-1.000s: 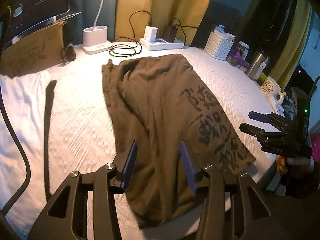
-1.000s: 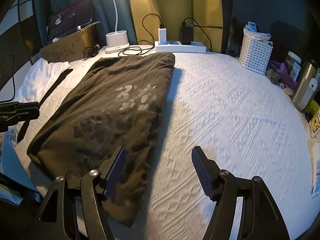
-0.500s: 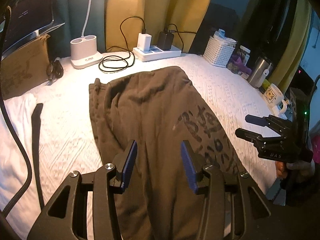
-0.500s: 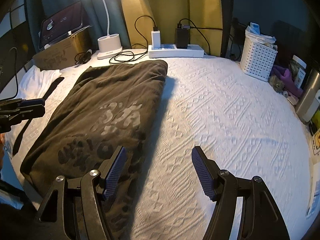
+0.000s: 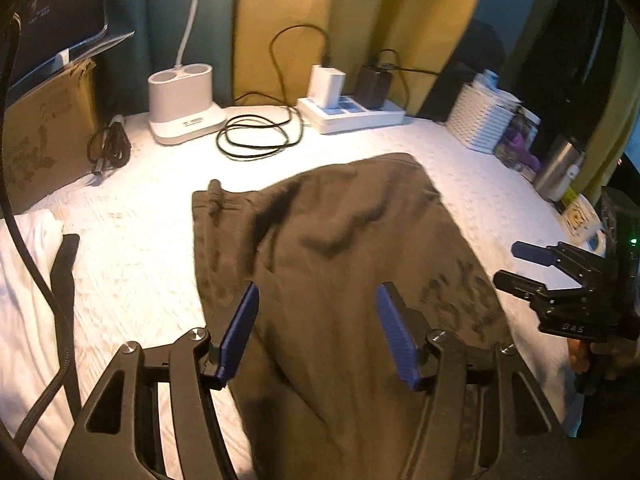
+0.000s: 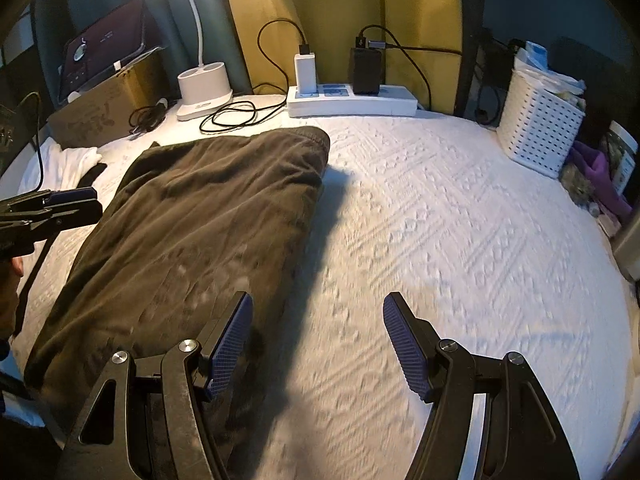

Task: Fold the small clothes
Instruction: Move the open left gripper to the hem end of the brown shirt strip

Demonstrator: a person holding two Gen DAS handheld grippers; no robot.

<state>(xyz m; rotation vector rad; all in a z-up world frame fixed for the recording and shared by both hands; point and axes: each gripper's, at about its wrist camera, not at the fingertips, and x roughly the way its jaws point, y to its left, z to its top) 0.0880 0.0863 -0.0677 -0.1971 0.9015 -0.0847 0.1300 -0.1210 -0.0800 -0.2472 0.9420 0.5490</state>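
Note:
A dark brown garment (image 5: 340, 248), folded into a long strip with a printed pattern near its front end, lies on the white textured cover (image 5: 132, 248). My left gripper (image 5: 318, 312) hovers over the strip's middle. Its jaws are opening and the cloth lies below them, not pinched. In the right wrist view the garment (image 6: 200, 220) fills the left side. My right gripper (image 6: 316, 320) stands open there, with its left finger above the cloth's right edge and its right finger above bare cover. Each view also shows the other gripper: the right gripper (image 5: 532, 268) and the left gripper (image 6: 60, 204).
At the back stand a white lamp base (image 5: 184, 104), a coiled black cable (image 5: 256, 136), a power strip with chargers (image 6: 352, 100) and a cardboard box (image 5: 44, 140). A white basket (image 6: 540, 132), a steel tumbler (image 5: 558, 168) and a mug sit right. White cloth (image 5: 32, 280) lies left.
Both grippers have moved forward along the garment toward its far end. The left gripper's jaws have widened. The garment itself lies as before.

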